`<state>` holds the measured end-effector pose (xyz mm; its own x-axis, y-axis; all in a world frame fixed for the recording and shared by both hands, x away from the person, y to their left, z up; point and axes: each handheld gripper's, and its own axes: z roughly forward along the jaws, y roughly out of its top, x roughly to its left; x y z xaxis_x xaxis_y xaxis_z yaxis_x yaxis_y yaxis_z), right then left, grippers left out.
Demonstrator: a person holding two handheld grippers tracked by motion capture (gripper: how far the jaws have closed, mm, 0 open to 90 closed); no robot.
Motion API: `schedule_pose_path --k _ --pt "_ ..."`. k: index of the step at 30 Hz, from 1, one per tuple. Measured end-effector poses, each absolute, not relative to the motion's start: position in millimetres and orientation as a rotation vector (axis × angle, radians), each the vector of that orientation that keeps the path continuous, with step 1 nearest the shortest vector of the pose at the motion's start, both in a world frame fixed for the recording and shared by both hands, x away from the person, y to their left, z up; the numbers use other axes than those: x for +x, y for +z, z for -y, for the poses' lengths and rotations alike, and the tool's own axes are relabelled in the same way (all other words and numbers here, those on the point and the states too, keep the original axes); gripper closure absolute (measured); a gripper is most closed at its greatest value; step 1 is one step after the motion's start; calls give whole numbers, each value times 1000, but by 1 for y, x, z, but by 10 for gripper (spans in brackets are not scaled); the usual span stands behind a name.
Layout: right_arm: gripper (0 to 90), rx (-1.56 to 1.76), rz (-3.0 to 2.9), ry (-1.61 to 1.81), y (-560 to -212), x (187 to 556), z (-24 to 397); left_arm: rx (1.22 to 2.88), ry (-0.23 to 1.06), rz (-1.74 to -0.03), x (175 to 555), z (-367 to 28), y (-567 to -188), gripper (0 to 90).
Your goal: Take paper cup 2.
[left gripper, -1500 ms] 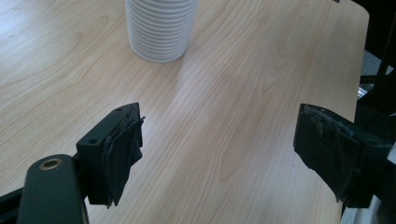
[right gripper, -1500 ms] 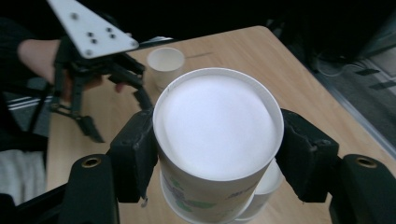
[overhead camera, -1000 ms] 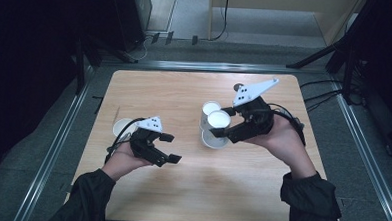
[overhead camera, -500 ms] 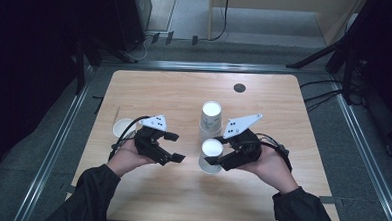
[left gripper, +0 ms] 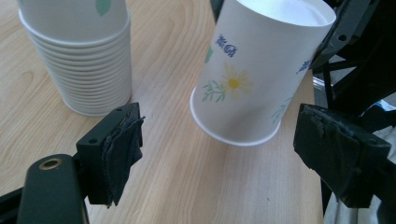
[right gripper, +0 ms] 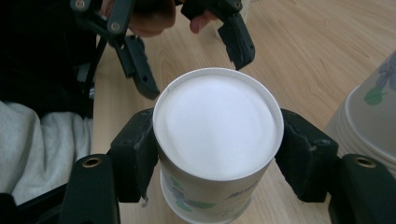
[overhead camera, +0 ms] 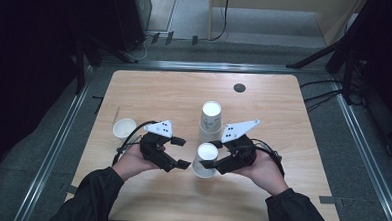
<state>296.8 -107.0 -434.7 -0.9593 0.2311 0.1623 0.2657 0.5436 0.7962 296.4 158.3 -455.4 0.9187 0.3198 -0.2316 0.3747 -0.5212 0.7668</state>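
Wooden table [overhead camera: 280, 194] | right gripper [overhead camera: 213, 161] lowered, clamping upturned cup [overhead camera: 205, 160] | left gripper [overhead camera: 181, 152] open, empty

On the table [overhead camera: 149, 93], an upside-down paper cup [overhead camera: 205, 160] sits near the middle of the near half, clamped between the jaws of the right gripper [overhead camera: 212, 164], which comes in from its 3 o'clock. The stack of cups [overhead camera: 210, 117] stands just beyond it at 12 o'clock. The left gripper [overhead camera: 180, 152] waits at the cup's 9 o'clock, apart from it. A single upright cup [overhead camera: 124, 128] lies farther out at 10 o'clock.
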Motion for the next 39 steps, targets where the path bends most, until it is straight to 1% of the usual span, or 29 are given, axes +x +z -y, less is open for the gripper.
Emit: schedule_pose_path --k 5,17,27,29,30,39 --pt "346 -440 2711 -1465 -432 298 105 2132 -85 -489 296 -157 -455 156" --pt "349 -443 2662 -1521 -424 297 95 2120 -86 -434 289 -147 -456 156" --pt "350 -434 2605 -1561 -418 295 88 2108 -80 -423 288 -145 -455 157" --pt "350 -436 2606 -1559 -417 294 87 2101 -80 -412 287 -146 -455 188" --pt "351 -441 2605 -1560 -417 294 86 2099 -78 -397 286 -147 -454 226" --pt "352 -458 2584 -1554 -417 296 87 2099 -47 -372 284 -147 -453 269"
